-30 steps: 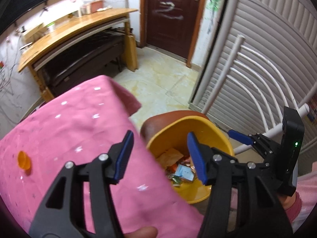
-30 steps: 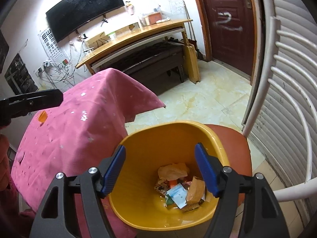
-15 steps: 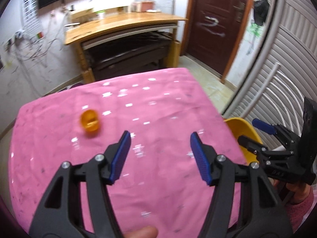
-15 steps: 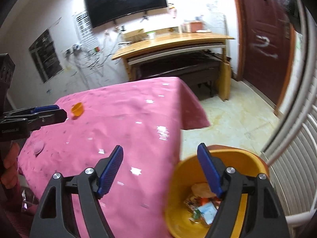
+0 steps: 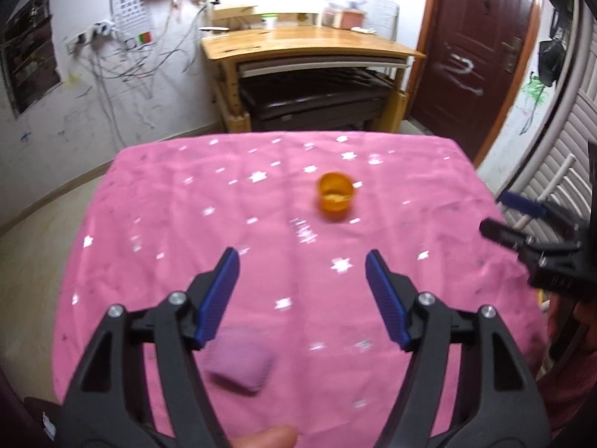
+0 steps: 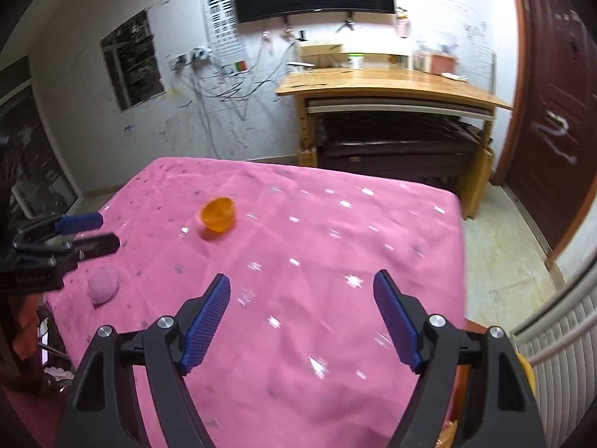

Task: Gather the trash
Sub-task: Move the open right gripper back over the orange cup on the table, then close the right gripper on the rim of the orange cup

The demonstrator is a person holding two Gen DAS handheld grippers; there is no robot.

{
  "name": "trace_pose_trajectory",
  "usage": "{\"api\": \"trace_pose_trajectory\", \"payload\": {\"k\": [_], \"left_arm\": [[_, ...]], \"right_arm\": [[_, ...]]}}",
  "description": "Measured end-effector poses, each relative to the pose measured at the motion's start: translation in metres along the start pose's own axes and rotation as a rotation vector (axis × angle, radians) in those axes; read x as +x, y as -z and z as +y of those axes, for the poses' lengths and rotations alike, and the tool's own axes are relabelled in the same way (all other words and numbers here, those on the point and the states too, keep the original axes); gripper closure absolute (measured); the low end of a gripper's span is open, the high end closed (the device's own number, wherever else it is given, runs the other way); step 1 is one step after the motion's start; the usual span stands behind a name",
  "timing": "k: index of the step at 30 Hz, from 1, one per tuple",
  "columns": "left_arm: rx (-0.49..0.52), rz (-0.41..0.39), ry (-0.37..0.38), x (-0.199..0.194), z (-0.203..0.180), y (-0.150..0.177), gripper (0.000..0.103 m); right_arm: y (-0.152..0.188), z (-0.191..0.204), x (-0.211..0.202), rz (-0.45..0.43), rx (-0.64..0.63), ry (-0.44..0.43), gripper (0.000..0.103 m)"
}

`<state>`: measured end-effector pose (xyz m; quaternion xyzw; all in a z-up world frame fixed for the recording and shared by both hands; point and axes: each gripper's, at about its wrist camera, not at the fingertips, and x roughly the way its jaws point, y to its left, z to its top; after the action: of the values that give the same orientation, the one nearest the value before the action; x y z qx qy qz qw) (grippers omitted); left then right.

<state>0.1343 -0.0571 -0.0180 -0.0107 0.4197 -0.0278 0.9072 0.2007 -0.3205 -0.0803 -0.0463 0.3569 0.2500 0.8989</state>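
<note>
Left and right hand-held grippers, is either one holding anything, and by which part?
Nothing is held. The left hand-held gripper and right hand-held gripper have just been opening, with nothing between their jaws.

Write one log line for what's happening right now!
left hand-held gripper: opening, empty | right hand-held gripper: opening, empty | orange cup: on pink tablecloth, untouched

No lettering anywhere is sharp enough to read.
</note>
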Motion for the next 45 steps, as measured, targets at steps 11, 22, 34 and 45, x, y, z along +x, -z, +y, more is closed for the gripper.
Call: {"api": "trace_pose_trajectory", "payload": {"k": [11,22,34,45], "left_arm": [[-0.017,0.067,0.019,0.012,0.044,0.030,0.036],[0.021,0.107,0.063,0.021,0.048,0.049,0.036],[0.048,0.104,0.079,0.025,0.049,0.054,0.055],[0.053,0.077,0.033,0.027,0.049,0.053,0.074]], "right_arm": [[-0.040,0.049,0.054,0.071,-0.101,-0.025,0.028],[-0.062,0.079,0.104,0.134,-0.155,-0.042,0.027],[-0.069,0.091,0.144,0.191,-0.156,-0.047,0.027],[-0.066,0.092,0.159,0.217,-0.154,-0.018,0.054]]}}
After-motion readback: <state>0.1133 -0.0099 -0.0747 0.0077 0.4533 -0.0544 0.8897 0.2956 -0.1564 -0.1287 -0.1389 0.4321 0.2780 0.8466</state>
